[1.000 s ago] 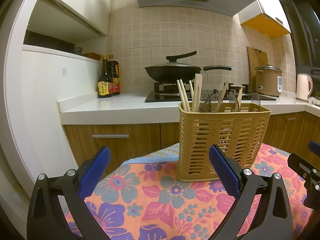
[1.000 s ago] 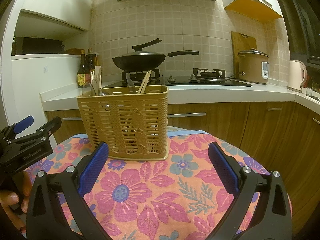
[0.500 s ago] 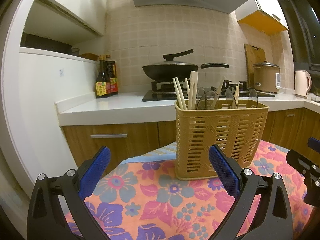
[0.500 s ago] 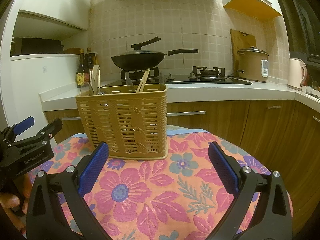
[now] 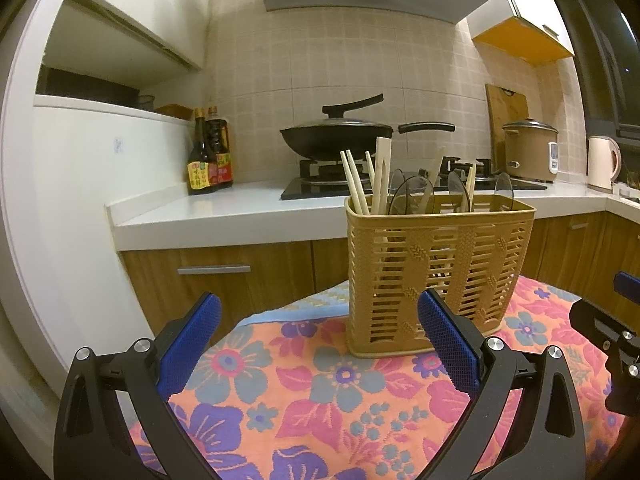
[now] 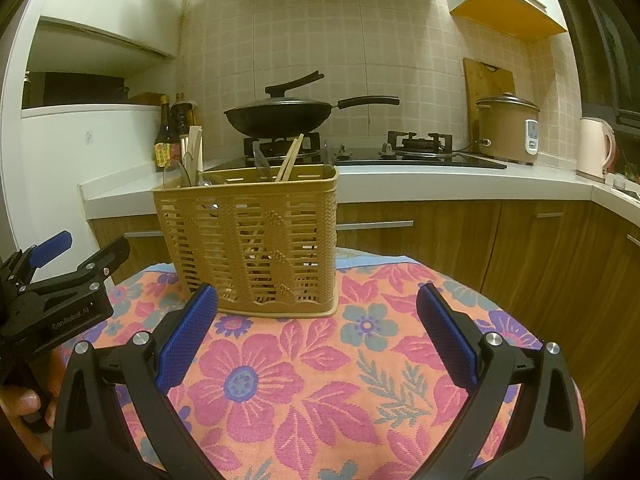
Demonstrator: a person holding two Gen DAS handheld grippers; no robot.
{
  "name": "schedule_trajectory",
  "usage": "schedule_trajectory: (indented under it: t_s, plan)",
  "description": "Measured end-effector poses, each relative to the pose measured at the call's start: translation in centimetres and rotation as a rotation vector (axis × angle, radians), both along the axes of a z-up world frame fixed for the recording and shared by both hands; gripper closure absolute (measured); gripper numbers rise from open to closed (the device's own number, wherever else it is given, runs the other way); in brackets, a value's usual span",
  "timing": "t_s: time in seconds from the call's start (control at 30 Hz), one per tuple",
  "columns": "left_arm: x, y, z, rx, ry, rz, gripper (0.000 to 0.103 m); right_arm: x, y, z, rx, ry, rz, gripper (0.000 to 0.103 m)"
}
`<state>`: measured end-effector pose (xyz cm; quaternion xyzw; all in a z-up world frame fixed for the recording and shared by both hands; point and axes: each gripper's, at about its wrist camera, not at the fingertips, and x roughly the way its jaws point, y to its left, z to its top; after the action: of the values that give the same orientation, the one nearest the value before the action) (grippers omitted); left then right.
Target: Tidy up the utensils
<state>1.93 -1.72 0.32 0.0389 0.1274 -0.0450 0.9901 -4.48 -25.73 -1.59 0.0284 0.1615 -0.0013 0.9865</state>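
Note:
A tan slotted plastic utensil basket (image 5: 436, 272) stands upright on the floral tablecloth (image 5: 320, 400). It holds wooden chopsticks (image 5: 354, 182), a flat wooden spatula (image 5: 382, 172) and several clear spoons (image 5: 412, 196). It also shows in the right wrist view (image 6: 256, 244). My left gripper (image 5: 318, 342) is open and empty, short of the basket and to its left. My right gripper (image 6: 316, 334) is open and empty, in front of the basket's right side. Each gripper shows at the edge of the other's view.
Behind the table runs a white counter (image 5: 240, 216) with a black wok (image 5: 336, 136) on a stove, two sauce bottles (image 5: 210, 156), a rice cooker (image 6: 506, 128), a kettle (image 6: 596, 156) and a cutting board (image 6: 486, 80). Wooden cabinets (image 6: 460, 248) stand below.
Both grippers stay open and empty. Both views have tilted up slightly, so the basket sits a little lower and nearer in the frames.

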Motion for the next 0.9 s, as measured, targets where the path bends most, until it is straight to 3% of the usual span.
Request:
schedule_trajectory:
  t_s: [0.9]
  plan:
    - [0.3, 0.27, 0.12, -0.001, 0.003, 0.041, 0.008, 0.26, -0.01, -0.15, -0.012, 0.012, 0.003, 0.008]
